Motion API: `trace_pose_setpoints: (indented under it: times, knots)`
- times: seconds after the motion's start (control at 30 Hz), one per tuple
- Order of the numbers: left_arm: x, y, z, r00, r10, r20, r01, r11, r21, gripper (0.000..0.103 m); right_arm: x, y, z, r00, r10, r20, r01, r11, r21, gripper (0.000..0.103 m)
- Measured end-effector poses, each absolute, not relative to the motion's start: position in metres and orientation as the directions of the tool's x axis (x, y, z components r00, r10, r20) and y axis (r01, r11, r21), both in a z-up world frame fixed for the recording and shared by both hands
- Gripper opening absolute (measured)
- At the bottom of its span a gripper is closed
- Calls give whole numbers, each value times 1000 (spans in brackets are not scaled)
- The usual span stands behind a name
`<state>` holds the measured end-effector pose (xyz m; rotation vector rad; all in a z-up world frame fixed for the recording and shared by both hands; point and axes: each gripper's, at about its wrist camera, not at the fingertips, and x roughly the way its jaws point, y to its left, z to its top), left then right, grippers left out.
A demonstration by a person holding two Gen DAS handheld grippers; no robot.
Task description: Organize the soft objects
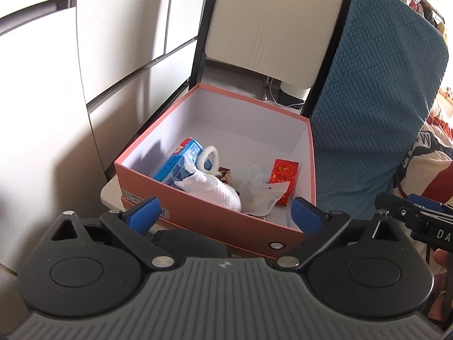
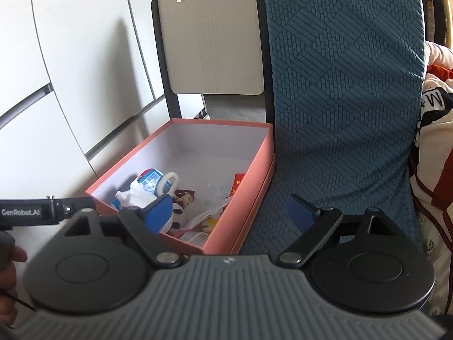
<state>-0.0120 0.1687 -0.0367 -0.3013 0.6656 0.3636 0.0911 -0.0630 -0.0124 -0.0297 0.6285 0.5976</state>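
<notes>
An open pink box [image 1: 198, 218] with a white inside stands on a chair seat; it also shows in the right wrist view [image 2: 243, 198]. In it lie a blue tissue pack [image 1: 181, 161], a white knitted toy [image 1: 223, 192] with a loop, a red sachet [image 1: 283, 178] and clear plastic wrap [image 1: 254, 189]. My left gripper [image 1: 226, 215] is open and empty, just before the box's near wall. My right gripper [image 2: 229, 212] is open and empty, over the box's near right corner. The toy [image 2: 170, 184] and tissue pack [image 2: 150, 181] show there too.
A blue textured cushion [image 1: 376, 99] leans upright right of the box, also in the right wrist view [image 2: 345, 99]. A beige chair back [image 1: 271, 19] rises behind. White cabinet doors [image 1: 42, 85] stand left. Patterned bedding [image 2: 436, 141] lies far right.
</notes>
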Motion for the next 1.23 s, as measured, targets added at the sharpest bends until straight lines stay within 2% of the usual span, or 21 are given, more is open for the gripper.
trace_pose_setpoints:
  times: [0.2,1.23]
  knots:
    - [-16,173,-35,730,223,-646,-438,879,-191,101,87,-63,-11,657,516,-550,-531,834,149,89]
    - [-26,164,-37,708,230,-668,-452,874,-179,102,82,-65,-9,675,491,-550,-512,849,129,90]
